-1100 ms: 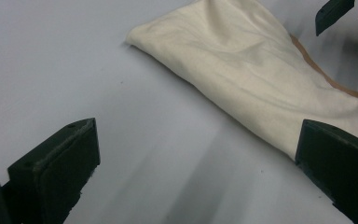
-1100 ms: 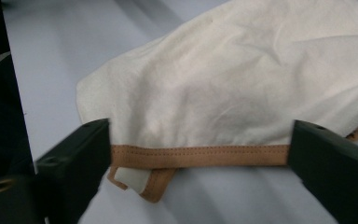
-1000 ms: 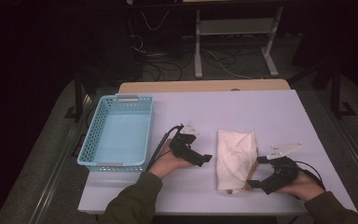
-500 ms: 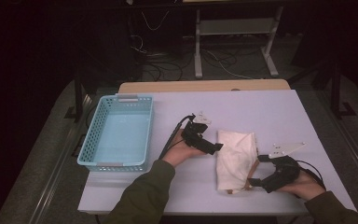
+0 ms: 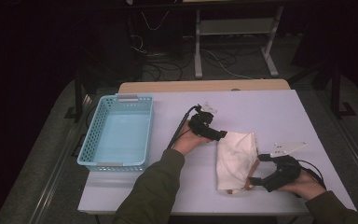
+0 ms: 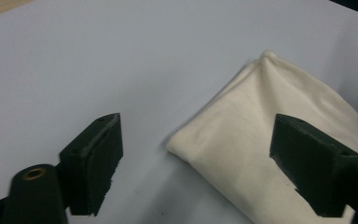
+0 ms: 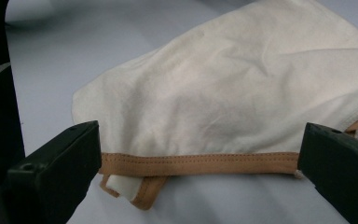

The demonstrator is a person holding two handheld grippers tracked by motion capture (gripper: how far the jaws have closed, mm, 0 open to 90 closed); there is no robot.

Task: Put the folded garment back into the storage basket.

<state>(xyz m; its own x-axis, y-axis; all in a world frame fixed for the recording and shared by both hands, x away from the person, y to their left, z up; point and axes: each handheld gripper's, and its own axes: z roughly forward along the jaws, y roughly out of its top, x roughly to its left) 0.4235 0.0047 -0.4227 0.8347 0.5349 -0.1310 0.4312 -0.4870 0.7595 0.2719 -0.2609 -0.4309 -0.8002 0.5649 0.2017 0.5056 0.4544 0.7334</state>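
High view: a cream cloth (image 5: 235,158) lies folded on the worktop (image 5: 270,112) between 2 claws. Left claw (image 5: 216,136), jaws spread but just been closing, straddles its far corner; right claw (image 5: 253,171) gapes at the tan hem. Soft, light, limp: pinch corners or hem.

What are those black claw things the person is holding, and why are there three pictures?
Those are hand-held grippers, tools with two black fingers that pinch. One picture looks down from above the white table. The other two come from small cameras riding on each gripper. The left gripper has just been closing its fingers around a corner of the cream cloth, which lies between them but isn't pinched yet. The right gripper waits open at the cloth's tan-trimmed edge. A blue basket sits to the left, apart from the cloth. Nothing is held.
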